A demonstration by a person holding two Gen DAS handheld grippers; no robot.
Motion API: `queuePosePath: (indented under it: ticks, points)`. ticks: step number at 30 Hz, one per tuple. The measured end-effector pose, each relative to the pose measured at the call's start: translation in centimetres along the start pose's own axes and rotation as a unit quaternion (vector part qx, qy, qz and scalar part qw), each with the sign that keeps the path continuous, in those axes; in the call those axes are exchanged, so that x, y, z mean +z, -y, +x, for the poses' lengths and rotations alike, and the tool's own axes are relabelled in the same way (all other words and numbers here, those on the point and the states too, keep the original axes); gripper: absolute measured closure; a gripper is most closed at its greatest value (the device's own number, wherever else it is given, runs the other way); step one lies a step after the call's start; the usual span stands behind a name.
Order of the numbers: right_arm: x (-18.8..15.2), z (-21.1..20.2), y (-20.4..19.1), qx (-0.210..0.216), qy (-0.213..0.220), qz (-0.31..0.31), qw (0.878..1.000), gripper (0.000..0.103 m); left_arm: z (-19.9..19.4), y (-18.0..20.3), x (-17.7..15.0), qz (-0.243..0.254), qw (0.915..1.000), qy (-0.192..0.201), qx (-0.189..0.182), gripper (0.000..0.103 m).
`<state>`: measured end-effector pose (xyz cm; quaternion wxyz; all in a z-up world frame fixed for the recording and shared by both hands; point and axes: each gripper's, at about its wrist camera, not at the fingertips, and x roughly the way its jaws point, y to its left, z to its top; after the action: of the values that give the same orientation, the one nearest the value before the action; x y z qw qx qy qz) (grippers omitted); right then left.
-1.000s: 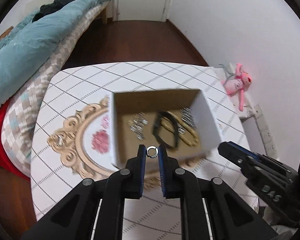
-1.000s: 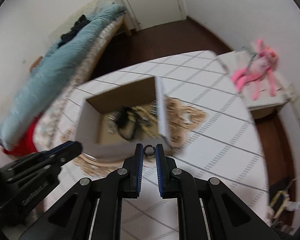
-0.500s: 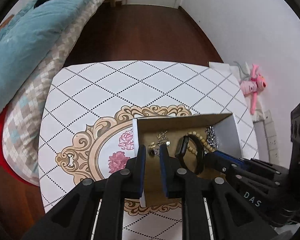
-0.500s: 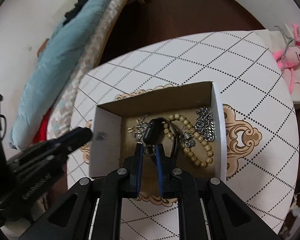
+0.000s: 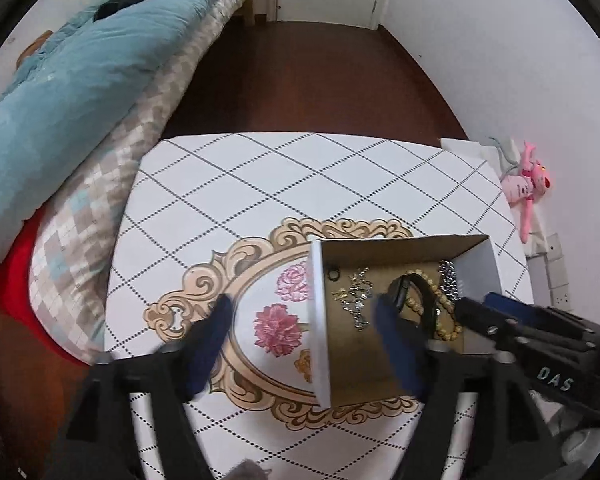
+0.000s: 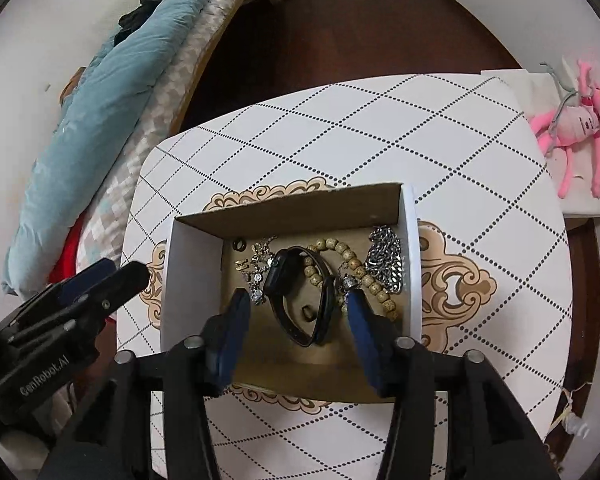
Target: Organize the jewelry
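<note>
An open cardboard box (image 6: 188, 280) (image 5: 320, 320) with white outer walls sits on the patterned table. Inside lie a black watch (image 6: 296, 280) (image 5: 416, 292), a wooden bead bracelet (image 6: 352, 264), a silver chain (image 6: 386, 256), small gold and silver pieces (image 6: 256, 268) and two small rings, one in the watch loop (image 6: 307, 313) and one at the far left corner (image 6: 240, 245) (image 5: 333, 274). My right gripper (image 6: 298, 308) is open above the box. My left gripper (image 5: 304, 316) is open over the box's left wall. Both are empty.
The table (image 5: 300, 176) has a black diamond grid and a gold floral medallion (image 5: 276, 320). A bed with a teal quilt (image 5: 80, 80) stands to the left. A pink plush toy (image 6: 576, 116) lies on a white surface to the right.
Both grippers opened and let go of their small rings, which now lie in the box. The views shifted a little over the box.
</note>
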<state>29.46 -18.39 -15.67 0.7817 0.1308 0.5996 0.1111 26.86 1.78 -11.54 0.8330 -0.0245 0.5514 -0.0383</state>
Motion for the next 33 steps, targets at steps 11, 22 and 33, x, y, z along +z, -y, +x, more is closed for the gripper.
queuePosePath:
  ticks: [11,22,33]
  points:
    - [-2.3,-2.6,0.2,-0.181,0.05,-0.069,0.98,0.004,0.3,-0.2,-3.2,0.005,0.9984,0.02,0.053,0.0]
    - [-4.5,-3.7,0.9,-0.215,0.057,-0.074,0.972,0.0,-0.6,1.0,-5.3,0.0,0.998,0.02,0.061,0.0]
    - [-8.1,-11.4,-1.1,-0.212,0.128,-0.061,0.967,0.0,-9.3,1.8,-8.1,-0.015,0.9945,0.079,0.066,0.0]
